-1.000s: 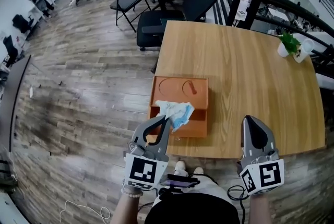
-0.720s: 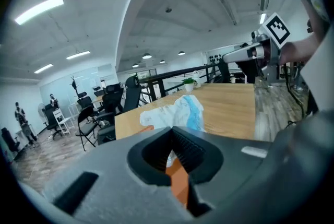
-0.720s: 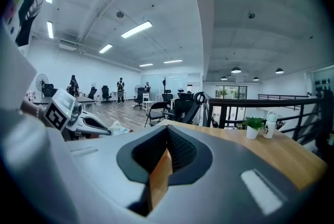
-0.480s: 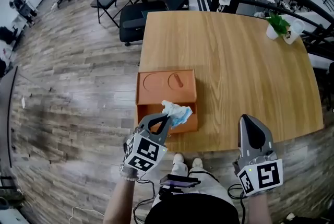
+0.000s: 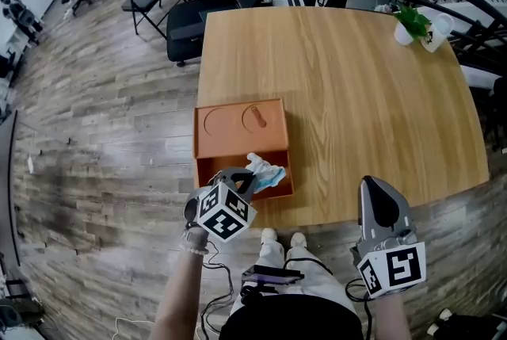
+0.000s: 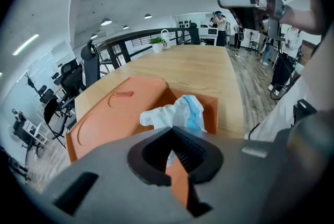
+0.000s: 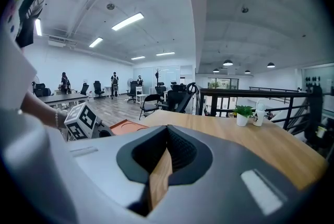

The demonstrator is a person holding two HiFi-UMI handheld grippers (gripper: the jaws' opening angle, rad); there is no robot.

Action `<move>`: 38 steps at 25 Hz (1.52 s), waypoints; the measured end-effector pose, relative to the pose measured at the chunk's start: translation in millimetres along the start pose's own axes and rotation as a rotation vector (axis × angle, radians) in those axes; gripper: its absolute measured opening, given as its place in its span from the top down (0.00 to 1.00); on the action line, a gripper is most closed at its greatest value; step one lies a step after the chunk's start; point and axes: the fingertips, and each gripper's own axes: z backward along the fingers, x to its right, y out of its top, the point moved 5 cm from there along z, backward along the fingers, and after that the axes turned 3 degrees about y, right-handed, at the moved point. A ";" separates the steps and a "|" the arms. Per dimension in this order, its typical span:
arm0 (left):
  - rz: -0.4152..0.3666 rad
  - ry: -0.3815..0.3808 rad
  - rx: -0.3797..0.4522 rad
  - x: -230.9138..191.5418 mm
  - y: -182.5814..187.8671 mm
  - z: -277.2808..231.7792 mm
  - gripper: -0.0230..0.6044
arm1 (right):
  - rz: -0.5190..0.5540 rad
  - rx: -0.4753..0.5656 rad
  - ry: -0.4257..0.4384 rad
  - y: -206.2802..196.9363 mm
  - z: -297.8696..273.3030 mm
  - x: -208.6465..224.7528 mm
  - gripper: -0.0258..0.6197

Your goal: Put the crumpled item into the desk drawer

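Observation:
An orange drawer (image 5: pixel 230 124) stands pulled out from the left side of the wooden desk (image 5: pixel 348 77). The crumpled white-and-blue item (image 5: pixel 265 170) rests in the drawer's open near compartment. My left gripper (image 5: pixel 247 176) is at the drawer's near edge, shut, with its tips pinching the item. In the left gripper view the crumpled item (image 6: pixel 180 113) bulges out just past the left gripper (image 6: pixel 171 130), above the drawer (image 6: pixel 115 113). My right gripper (image 5: pixel 380 186) hovers shut and empty at the desk's near edge; the right gripper (image 7: pixel 167 128) points across the desktop.
A potted plant (image 5: pixel 412 21) and a white cup (image 5: pixel 438 28) stand at the desk's far right corner. Black office chairs (image 5: pixel 190 21) sit beyond the desk's far left side. Wooden floor lies left of the drawer. A railing runs behind the desk.
My left gripper has carried the crumpled item forward and down into the drawer's open compartment. The right gripper has stayed at the desk's near edge.

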 end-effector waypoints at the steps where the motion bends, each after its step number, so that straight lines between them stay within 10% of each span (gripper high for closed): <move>1: -0.005 -0.010 -0.013 0.6 -1.7 -4.7 0.95 | -0.001 -0.003 -0.002 -1.7 0.7 0.8 0.96; 23: -0.054 -0.057 -0.135 3.3 -12.2 -32.1 0.86 | -0.005 -0.021 -0.005 -7.2 8.4 3.8 0.96; 30: 0.009 -0.030 -0.072 -1.7 -4.7 -19.4 0.78 | 0.002 -0.015 0.010 -6.0 6.5 0.7 0.96; 38: 0.104 0.075 0.084 -13.7 14.9 19.5 0.97 | 0.017 -0.003 0.049 1.8 1.2 -8.4 0.96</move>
